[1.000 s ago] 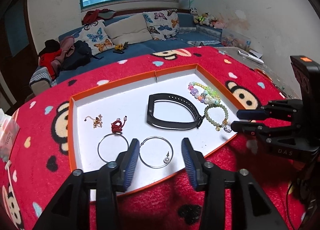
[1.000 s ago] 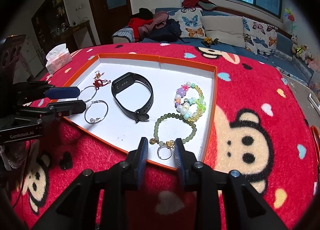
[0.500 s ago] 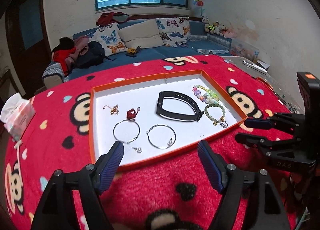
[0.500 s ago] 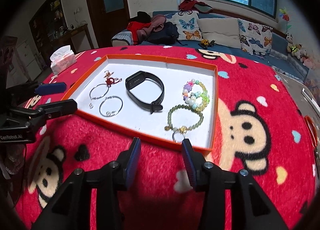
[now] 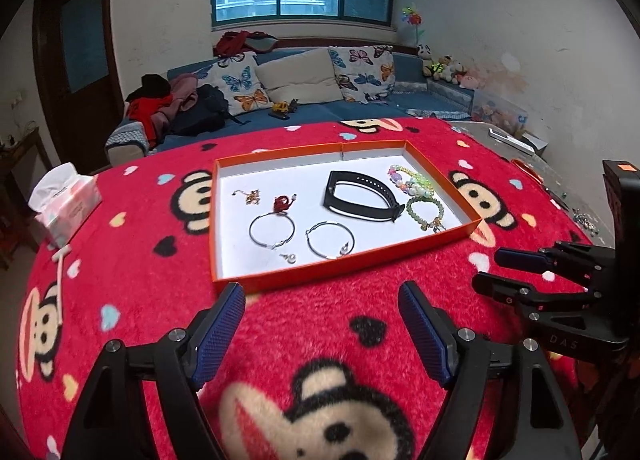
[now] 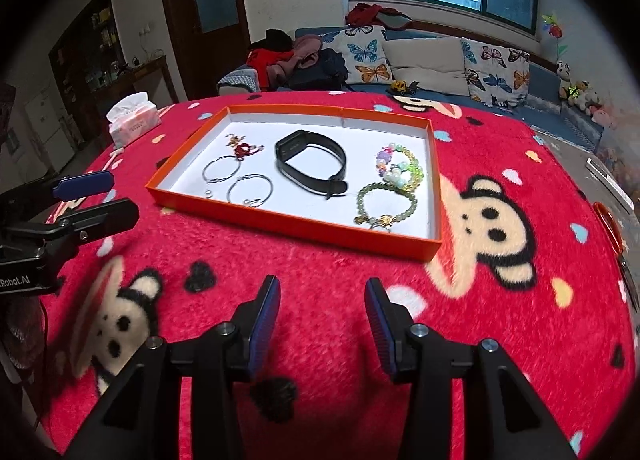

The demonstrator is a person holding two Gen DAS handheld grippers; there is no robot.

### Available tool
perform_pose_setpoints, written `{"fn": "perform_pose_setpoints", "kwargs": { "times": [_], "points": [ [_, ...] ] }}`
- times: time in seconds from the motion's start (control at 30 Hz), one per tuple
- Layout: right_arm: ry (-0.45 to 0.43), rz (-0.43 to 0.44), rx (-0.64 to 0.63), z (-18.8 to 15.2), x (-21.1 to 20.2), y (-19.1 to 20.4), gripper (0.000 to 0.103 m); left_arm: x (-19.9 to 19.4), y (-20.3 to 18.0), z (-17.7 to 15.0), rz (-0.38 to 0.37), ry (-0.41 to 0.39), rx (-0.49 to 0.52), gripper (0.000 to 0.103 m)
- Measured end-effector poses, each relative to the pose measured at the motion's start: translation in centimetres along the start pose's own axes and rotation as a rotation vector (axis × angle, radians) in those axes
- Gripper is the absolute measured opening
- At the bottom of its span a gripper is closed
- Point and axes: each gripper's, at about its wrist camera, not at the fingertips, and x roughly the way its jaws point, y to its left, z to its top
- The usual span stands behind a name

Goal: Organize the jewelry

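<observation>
left wrist view: the left claw (image 5: pixel 322 324) fills the lower part of the frame, its blue pads spread wide with nothing between them, over the red monkey-print blanket (image 5: pixel 132 260) that covers the worktop. just above it, in the middle of the frame, lies the orange tray (image 5: pixel 320 274) with a white floor. in the tray: two silver hoops (image 5: pixel 272 229) side by side at the lower left, a red charm (image 5: pixel 283 203) and a small gold piece (image 5: pixel 252 196) above them, a black band (image 5: pixel 362 198) in the centre, a pastel bead bracelet (image 5: pixel 412 180) and a green bead bracelet (image 5: pixel 425 210) at the right. the right claw (image 5: pixel 490 270) reaches in from the right edge, parted and empty. a tissue pack (image 5: pixel 66 204) sits at the far left.

right wrist view: the right claw (image 6: pixel 322 314) sits at the bottom centre, moderately spread, empty, short of the tray (image 6: pixel 294 226). the left claw (image 6: pixel 102 198) shows at the left edge.
</observation>
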Motion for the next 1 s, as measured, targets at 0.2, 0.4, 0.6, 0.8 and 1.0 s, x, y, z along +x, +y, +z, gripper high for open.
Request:
{"fn": "perform_pose_setpoints", "kwargs": {
  "times": [0.2,0.4,0.6,0.8,1.0],
  "points": [
    [-0.027,-0.011,0.008,-0.9,-1.1,1.6,0.051,-1.8,0.5,-1.7,0.011,-0.003,-0.029,0.084],
    [-0.054,-0.015,0.011,-1.6,-2.1,2.9,0.051,-2.7,1.1,-3.1,0.020,-0.006,-0.057,0.084],
    [-0.075,-0.015,0.025,-2.2,-2.4,3.6,0.053,-3.4,1.2,-4.0,0.026,-0.014,-0.060,0.084],
    [-0.100,-0.015,0.019,-2.3,-3.0,4.3,0.053,-3.9,1.1,-4.6,0.026,-0.023,-0.072,0.084],
    [-0.141,-0.031,0.017,-2.8,-3.4,4.8,0.055,-4.4,1.1,-5.2,0.052,-0.043,-0.067,0.084]
  ]
}}
